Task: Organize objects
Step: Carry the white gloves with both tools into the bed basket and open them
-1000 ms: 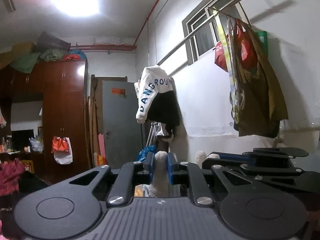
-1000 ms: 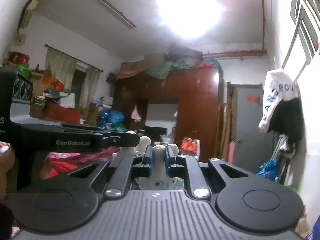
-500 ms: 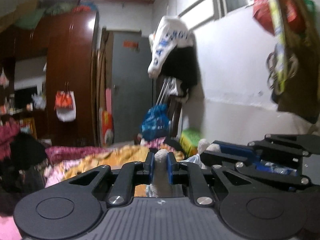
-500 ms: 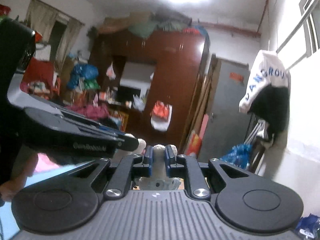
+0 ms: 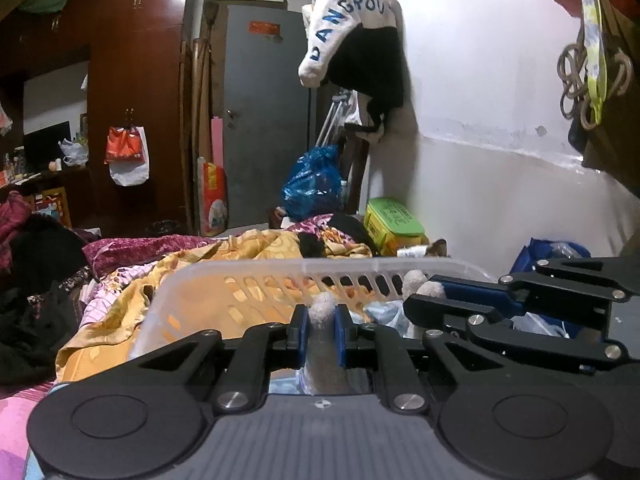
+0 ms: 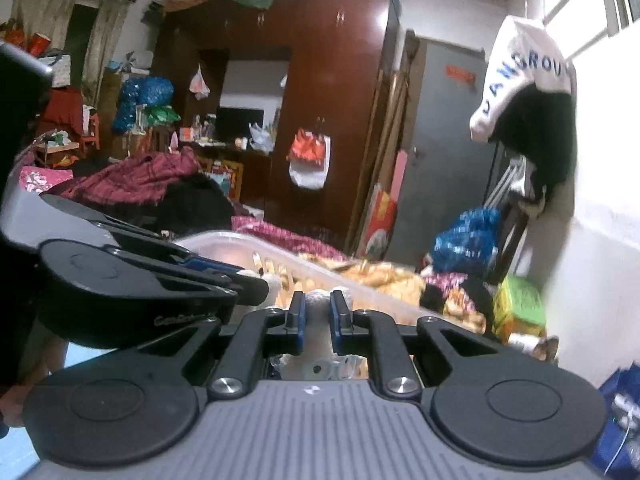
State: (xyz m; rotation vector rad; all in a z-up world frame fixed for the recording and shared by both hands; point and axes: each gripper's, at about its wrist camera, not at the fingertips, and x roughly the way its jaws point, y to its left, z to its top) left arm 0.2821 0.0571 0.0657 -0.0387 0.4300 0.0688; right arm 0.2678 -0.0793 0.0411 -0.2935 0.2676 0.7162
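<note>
The left gripper [image 5: 322,334] is matt black plastic with blue inner pads and bright metal screws; its base is ribbed grey, dull in finish. The right gripper [image 6: 317,326] looks the same. Each closes on a fuzzy, off-white plush toy [image 5: 323,316], nappy like fleece. The basket [image 5: 240,280] is translucent, smooth plastic with slotted walls. Under it lies a yellow patterned cloth [image 5: 120,304], soft and creased. The wardrobe [image 5: 136,80] is dark red wood, glossy enough to throw back light. The door [image 5: 264,120] is flat grey, matt. A blue bag [image 5: 314,184] is crinkled, shiny plastic.
</note>
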